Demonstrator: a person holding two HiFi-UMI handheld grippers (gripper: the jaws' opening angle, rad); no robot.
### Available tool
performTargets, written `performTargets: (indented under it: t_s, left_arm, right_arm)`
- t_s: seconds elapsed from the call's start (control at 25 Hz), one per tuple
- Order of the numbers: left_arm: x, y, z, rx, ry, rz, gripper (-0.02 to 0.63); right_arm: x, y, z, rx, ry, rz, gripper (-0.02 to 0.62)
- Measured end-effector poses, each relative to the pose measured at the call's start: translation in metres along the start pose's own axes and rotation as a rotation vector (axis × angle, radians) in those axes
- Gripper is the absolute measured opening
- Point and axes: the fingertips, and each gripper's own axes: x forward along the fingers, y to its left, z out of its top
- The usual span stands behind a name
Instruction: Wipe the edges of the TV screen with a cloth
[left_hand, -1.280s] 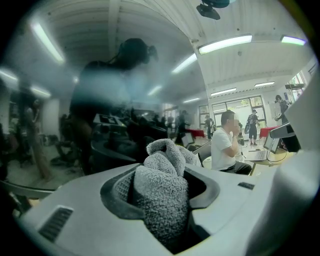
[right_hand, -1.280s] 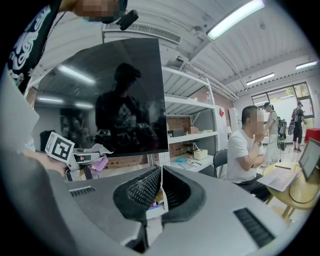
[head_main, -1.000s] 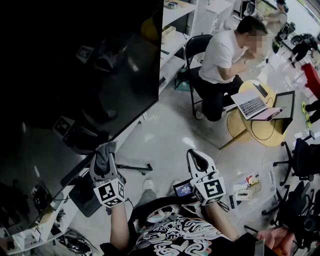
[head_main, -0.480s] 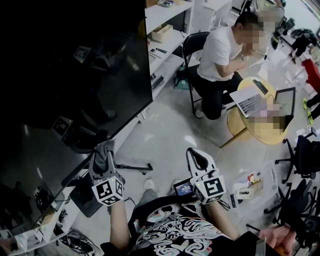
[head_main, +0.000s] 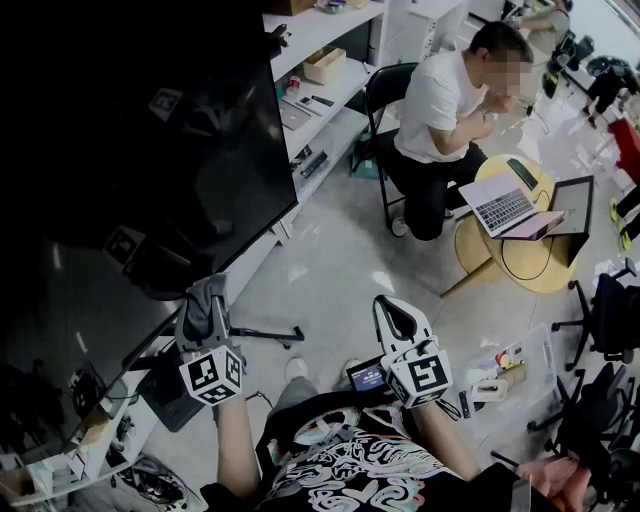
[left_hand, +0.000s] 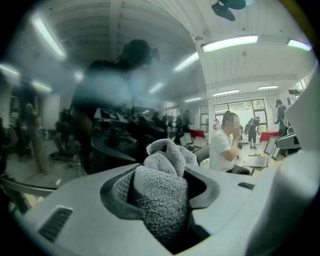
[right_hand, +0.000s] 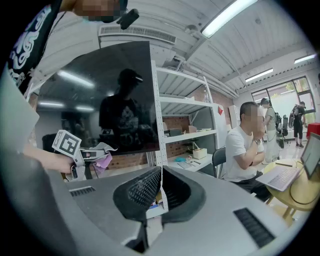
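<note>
Grips a fluffy grey cloth (left_hand: 162, 187) in the left gripper (head_main: 206, 303), squeezed tight, with a bunch poking out past the tips. Carries nothing in the right gripper (head_main: 396, 318), closed tip to tip and held low at about 3 o'clock from the left one.

Faces the big dark TV screen (head_main: 150, 170), up at 11 o'clock from the cloth and very near its bottom edge (head_main: 235, 260); hard to tell if touching. Looks like a long edge, slanting from 7 o'clock up to 1 o'clock in the head view, then turning at the corner (head_main: 297, 205) to go up the side. Probably best to slide the cloth along that line with the left gripper, by far the nearer one.

Below, pale floor (head_main: 330, 270). Off at 2 o'clock, a seated person (head_main: 440, 100) by a round table (head_main: 520, 255), well apart.
</note>
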Motion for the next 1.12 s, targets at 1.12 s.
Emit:
performTargets:
  t_s: [1.12]
  left_arm:
    - [0.038,-0.050,0.015,-0.122,-0.001,0.069,0.196]
  right_arm:
    - [-0.004,-0.040,-0.003,0.011,0.004,0.010,0.031]
